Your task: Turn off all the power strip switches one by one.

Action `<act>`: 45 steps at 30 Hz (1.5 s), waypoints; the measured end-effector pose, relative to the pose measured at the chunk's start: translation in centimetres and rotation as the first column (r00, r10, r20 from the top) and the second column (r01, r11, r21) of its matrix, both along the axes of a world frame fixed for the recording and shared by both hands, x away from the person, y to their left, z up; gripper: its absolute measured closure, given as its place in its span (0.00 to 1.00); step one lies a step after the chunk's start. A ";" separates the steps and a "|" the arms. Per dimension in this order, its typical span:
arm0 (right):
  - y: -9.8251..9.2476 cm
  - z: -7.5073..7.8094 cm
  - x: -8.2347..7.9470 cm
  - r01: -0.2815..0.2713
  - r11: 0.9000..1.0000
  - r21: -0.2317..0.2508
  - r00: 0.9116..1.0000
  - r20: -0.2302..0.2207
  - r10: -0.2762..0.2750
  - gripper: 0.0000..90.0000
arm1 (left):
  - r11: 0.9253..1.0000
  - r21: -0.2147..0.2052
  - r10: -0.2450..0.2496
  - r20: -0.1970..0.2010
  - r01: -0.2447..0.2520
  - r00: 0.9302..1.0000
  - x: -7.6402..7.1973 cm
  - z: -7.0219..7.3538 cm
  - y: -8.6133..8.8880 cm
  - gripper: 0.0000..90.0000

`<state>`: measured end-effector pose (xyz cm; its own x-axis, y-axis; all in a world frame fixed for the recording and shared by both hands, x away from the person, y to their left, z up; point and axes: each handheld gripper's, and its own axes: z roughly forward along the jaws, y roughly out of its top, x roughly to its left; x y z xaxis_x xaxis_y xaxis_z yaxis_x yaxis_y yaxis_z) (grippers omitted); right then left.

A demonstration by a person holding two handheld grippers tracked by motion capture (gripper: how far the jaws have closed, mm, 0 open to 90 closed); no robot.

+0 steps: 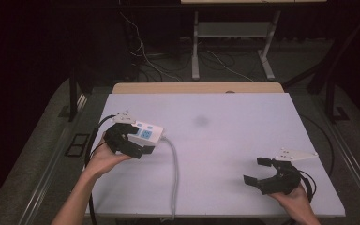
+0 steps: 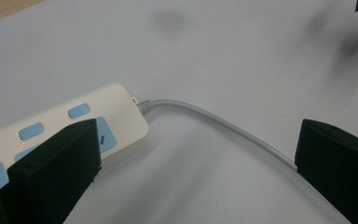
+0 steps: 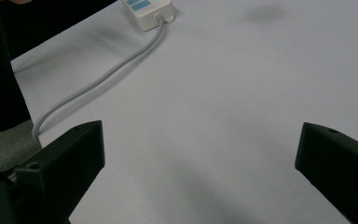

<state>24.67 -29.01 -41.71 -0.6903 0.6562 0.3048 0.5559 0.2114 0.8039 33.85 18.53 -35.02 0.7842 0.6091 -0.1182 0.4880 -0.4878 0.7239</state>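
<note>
A white power strip (image 1: 146, 131) with pale blue sockets lies at the left of the table; it also shows as the power strip (image 2: 60, 130) and the power strip (image 3: 149, 9). Its grey cable (image 1: 174, 173) runs toward the front edge, seen too as the cable (image 2: 223, 126) and the cable (image 3: 98, 79). My left gripper (image 1: 139, 143) (image 2: 196, 172) is open, one jaw over the strip's near end, the other beside the cable. My right gripper (image 1: 258, 171) (image 3: 200, 172) stands open over bare table at the front right, holding nothing.
The table (image 1: 234, 126) has a pale lilac top with a faint dark smudge (image 1: 200, 121) near its middle. A wooden strip (image 1: 197, 87) borders its far edge. Beyond stand desk legs and loose wires (image 1: 215, 61) on the floor.
</note>
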 end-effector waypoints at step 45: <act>0.0 -0.1 0.0 -0.017 1.000 -0.005 1.000 -0.004 0.017 0.01 | 0.996 0.083 0.016 -0.016 -0.015 1.000 7.6 0.7 -1.0 0.15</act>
<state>24.72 -29.04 -41.81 -0.7004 0.6456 0.3043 0.5554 0.2252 0.8005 41.42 17.56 -34.28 0.7731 0.6293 -0.0793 0.5072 -0.5383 0.6730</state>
